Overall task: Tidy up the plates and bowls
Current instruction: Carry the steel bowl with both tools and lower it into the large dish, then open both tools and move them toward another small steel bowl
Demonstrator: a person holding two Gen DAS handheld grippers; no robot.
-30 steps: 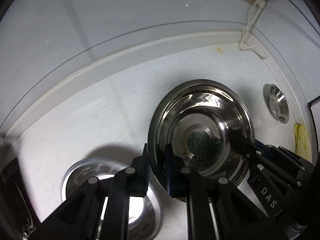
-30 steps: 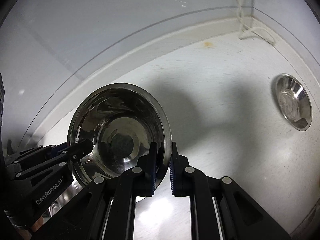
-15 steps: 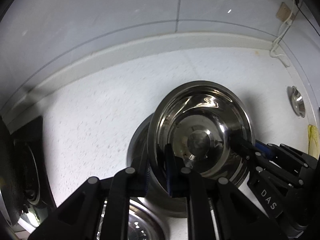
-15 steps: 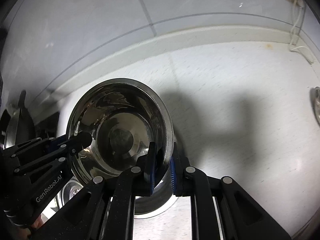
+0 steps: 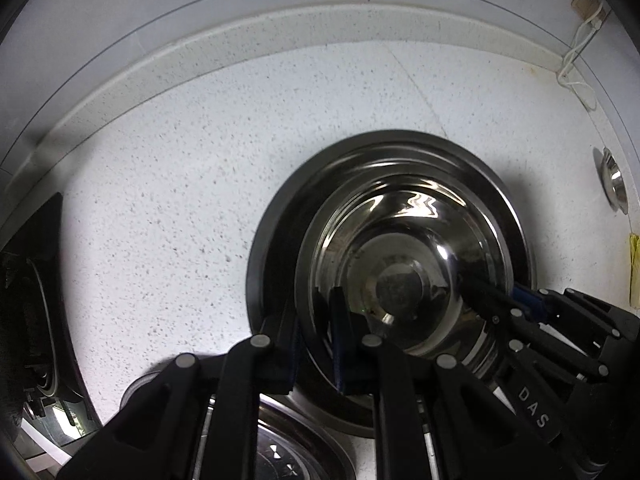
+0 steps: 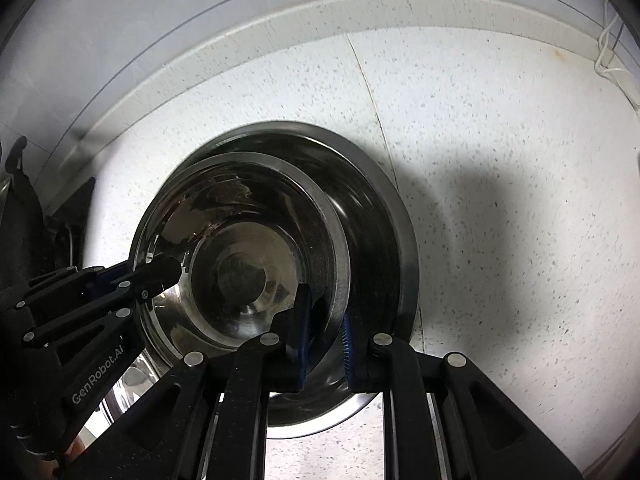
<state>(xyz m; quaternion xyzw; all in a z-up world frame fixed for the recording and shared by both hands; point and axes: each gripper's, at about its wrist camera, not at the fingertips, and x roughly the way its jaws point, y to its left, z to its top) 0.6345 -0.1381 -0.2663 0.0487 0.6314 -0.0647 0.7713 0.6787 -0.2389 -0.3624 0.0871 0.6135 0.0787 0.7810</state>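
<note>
Bowl (image 5: 404,264), shiny steel, was clamped by its rim on two opposite sides: the left gripper (image 5: 316,336) was pinched shut on the near rim in the left wrist view, and the right gripper (image 6: 324,332) was pinched shut on the opposite rim. Each gripper also showed in the other's view, gripping the far edge of the same bowl.

The held bowl hung just above, or partly inside, a larger steel bowl (image 6: 384,208) standing on the speckled white counter (image 5: 180,184); whether the two touched could not be told. A flat steel plate (image 5: 288,452) lay near the larger bowl at the bottom edge. A small steel dish (image 5: 614,184) sat well apart at the right, near a white cable (image 5: 576,68) by the wall.

Judging by the thin rim grips, the bowl could slip or tilt if one gripper let go before the other, and it sat off-centre, so it could catch the larger bowl's rim and rock.

A second earlier, the bowl had been over bare counter with no larger bowl under it; since then it had come down over that bowl.
</note>
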